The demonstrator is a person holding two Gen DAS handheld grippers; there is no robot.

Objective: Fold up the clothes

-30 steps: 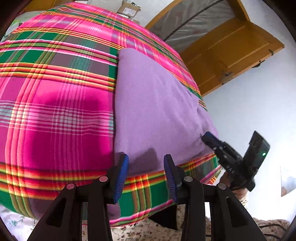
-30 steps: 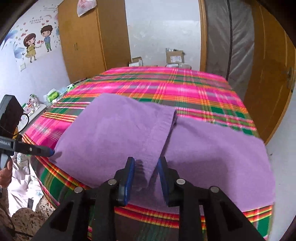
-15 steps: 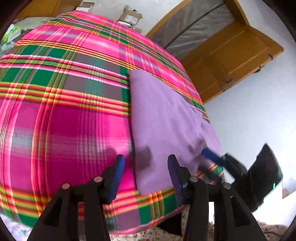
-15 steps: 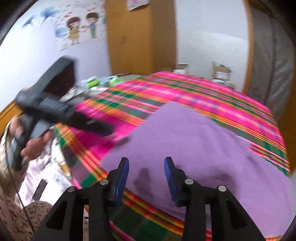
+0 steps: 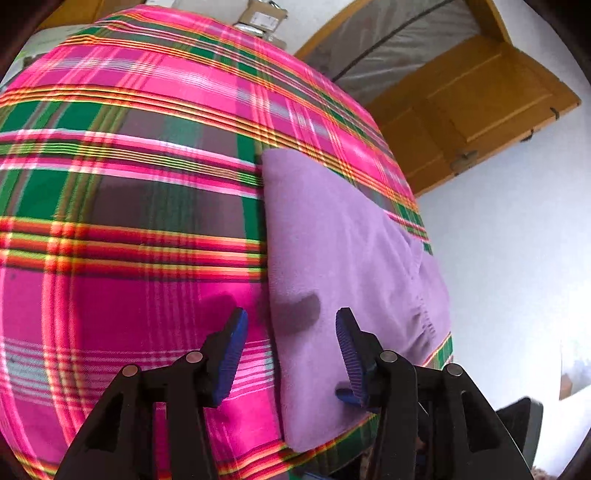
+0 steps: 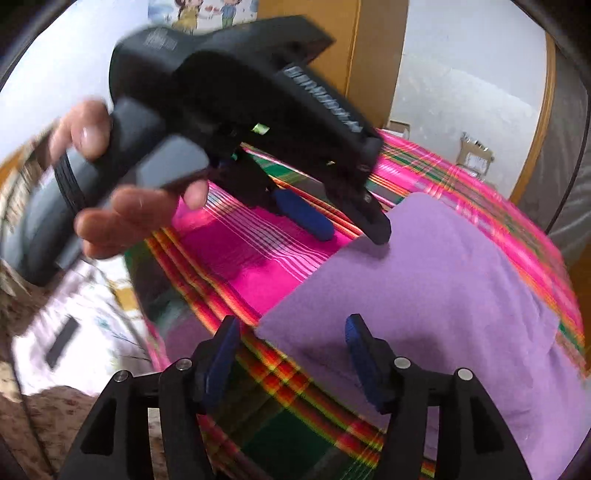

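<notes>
A purple garment lies folded flat on the pink-and-green plaid bedspread, near the bed's front edge. My left gripper is open and straddles the garment's left edge, one pad over the plaid, the other over the purple cloth. In the right wrist view the garment fills the right side. My right gripper hovers over its near left corner, jaws opening, pads pressing nothing. The left gripper hangs above the same edge further back, held by a hand.
Cardboard boxes stand beyond the bed's far end. A wooden door and a covered mattress line the right wall. A wardrobe stands at the back. The bed's front edge drops off just below my right gripper.
My right gripper has let go of the folded purple flap, opened wide and swung left to the garment's near corner. My left gripper widened and shifted along the garment's left edge.
</notes>
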